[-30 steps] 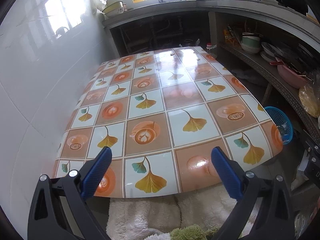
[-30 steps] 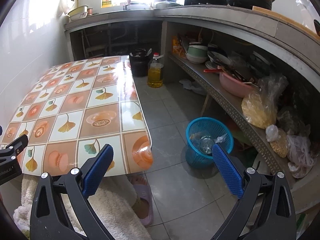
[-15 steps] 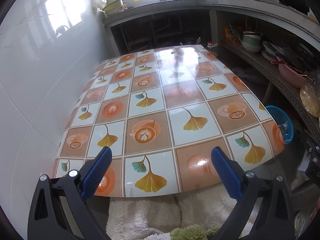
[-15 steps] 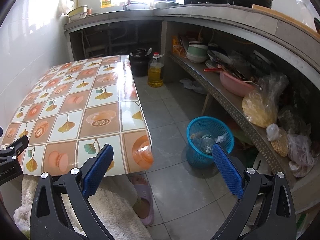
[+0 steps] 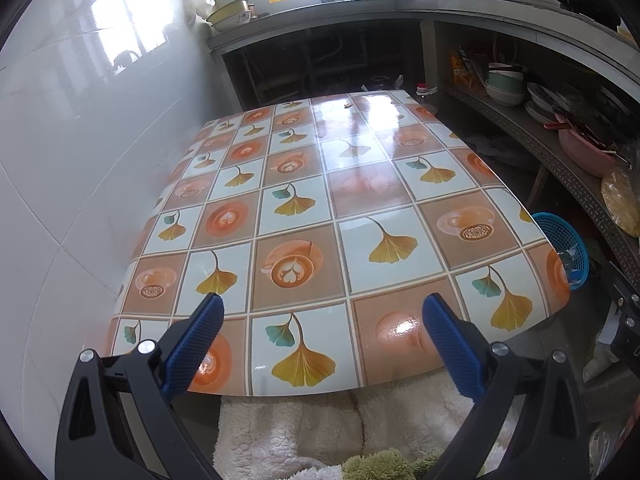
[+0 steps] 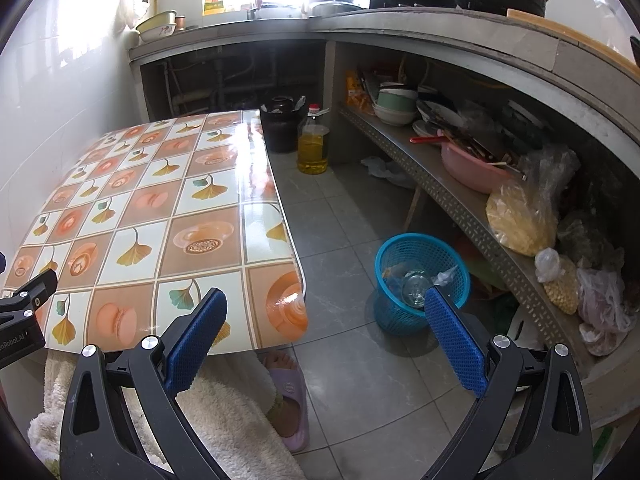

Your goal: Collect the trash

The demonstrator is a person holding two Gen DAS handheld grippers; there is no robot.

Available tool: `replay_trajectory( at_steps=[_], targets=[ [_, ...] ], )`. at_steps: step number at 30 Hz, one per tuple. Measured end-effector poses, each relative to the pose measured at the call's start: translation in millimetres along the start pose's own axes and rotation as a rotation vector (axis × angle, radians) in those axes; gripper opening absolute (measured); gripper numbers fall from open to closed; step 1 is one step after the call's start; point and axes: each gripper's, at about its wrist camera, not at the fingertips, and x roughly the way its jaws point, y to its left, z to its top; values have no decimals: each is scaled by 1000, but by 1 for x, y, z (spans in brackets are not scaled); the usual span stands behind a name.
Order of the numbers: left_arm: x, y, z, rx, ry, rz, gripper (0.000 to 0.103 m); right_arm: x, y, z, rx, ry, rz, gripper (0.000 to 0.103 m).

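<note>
Left gripper (image 5: 320, 344): jaws spread wide, holding nothing, above the near edge of the table (image 5: 360, 208). Right gripper (image 6: 324, 332): jaws spread wide, holding nothing, off the table's right corner. Blue basket (image 6: 420, 248): on the floor right of the table, containing a clear bottle (image 6: 414, 290) and crumpled wrappers.

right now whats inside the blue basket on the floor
The blue basket holds a clear glass jar and crumpled plastic wrappers. Whatever lies beneath them is hidden.
</note>
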Motion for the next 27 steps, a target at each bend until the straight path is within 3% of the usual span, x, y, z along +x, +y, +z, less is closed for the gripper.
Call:
replay_trajectory(
  at_steps=[27],
  targets=[
    [0,2,1,-2,3,3,97,0,2,1,-3,0,3,95]
  ],
)
